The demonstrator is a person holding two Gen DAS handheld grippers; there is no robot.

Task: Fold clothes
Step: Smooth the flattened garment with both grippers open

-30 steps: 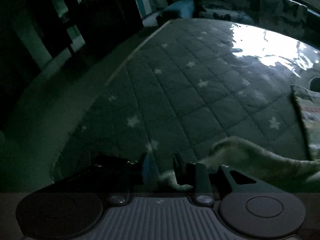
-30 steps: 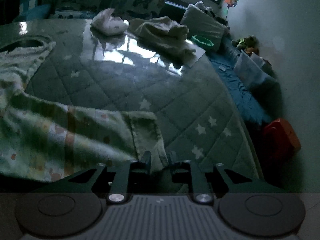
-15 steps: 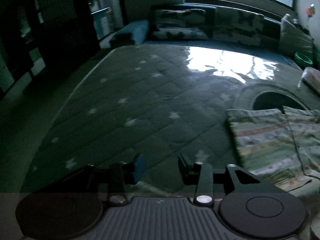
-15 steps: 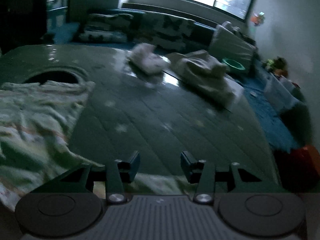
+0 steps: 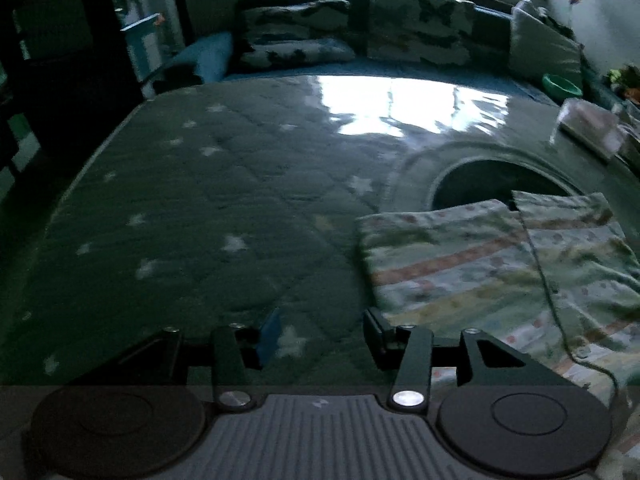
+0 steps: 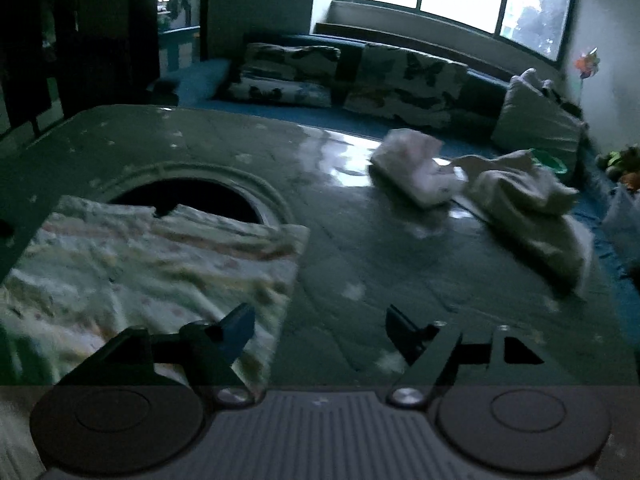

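A pale striped, patterned garment [image 5: 492, 264] lies folded flat on the quilted star mat [image 5: 200, 216], its two upper panels meeting near a round dark opening [image 5: 496, 184]. In the right wrist view the same garment [image 6: 152, 264] spreads at the lower left. My left gripper [image 5: 320, 336] hangs open over bare mat, just left of the garment's edge, nothing between its fingers. My right gripper [image 6: 320, 332] is open too, wide, above the garment's right edge and the mat.
Two loose piles of pale clothes [image 6: 416, 168] [image 6: 532, 208] lie on the mat at the back right. Patterned cushions [image 6: 348, 76] line a sofa under the window. A green bowl [image 5: 560, 84] sits far right. The mat's left edge [image 5: 72, 184] drops to a dark floor.
Both grippers were shut on corners of the garment a second ago, then let go. They have risen and tilted up, and the right jaws have opened wider. The garment now lies flat.
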